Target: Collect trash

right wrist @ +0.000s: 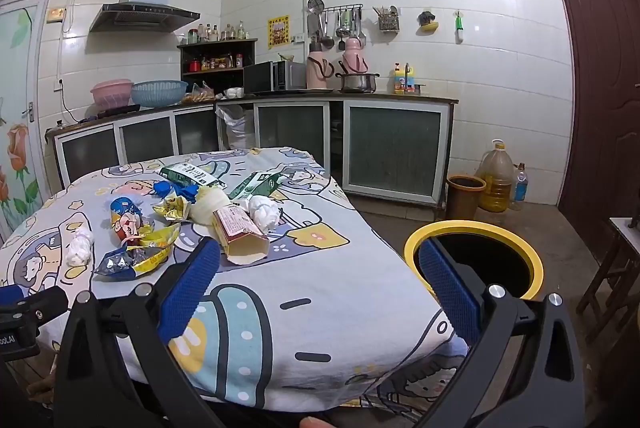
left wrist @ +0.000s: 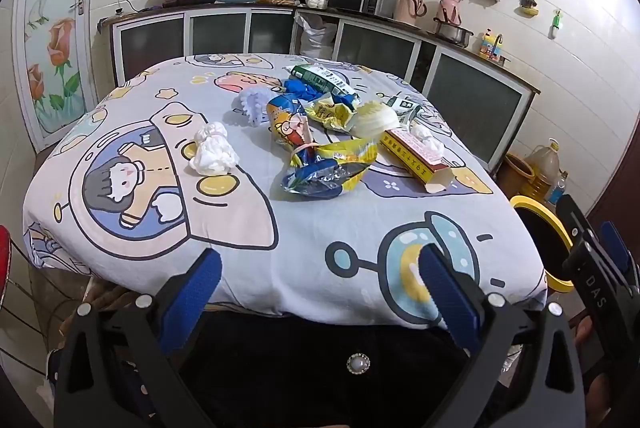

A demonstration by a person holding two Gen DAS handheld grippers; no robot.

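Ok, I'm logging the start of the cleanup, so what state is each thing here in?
left claw: open, empty
right claw: open, empty
trash bin: open, on the floor beside the table
red and yellow carton: lying flat, end open
snack wrappers: crumpled
tissue wad: balled up
green milk carton: lying flat

Each black claw (left wrist: 320, 276) (right wrist: 316, 272) has blue textured pads (left wrist: 192, 304) and silver screws.
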